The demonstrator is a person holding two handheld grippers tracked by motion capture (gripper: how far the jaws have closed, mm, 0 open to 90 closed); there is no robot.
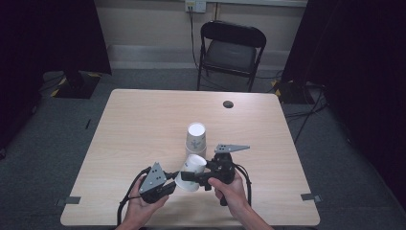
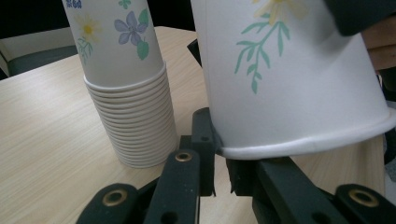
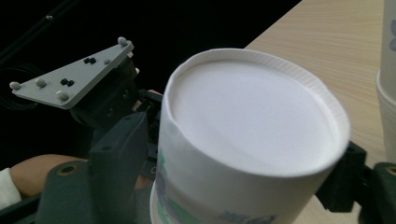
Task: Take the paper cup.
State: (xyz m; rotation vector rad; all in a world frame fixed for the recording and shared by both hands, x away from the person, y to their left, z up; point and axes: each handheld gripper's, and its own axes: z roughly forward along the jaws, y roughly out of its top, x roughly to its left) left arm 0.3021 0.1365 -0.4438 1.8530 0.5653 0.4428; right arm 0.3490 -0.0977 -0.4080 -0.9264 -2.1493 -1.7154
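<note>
While rim-pinched, paper cup [image 2: 299, 79] inverted

Cups at table centre, tools near the front edge.
A loose cup [image 1: 191, 172] lies between left tool [image 1: 168, 184] and right tool [image 1: 191, 176]; the cup stack [image 1: 196, 139] stands at twelve o'clock, chair [image 1: 231, 50] beyond the table [image 1: 139, 124].

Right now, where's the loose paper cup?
In the high view the loose cup sits upside down between both grippers at the table's near edge, just in front of the cup stack.
</note>
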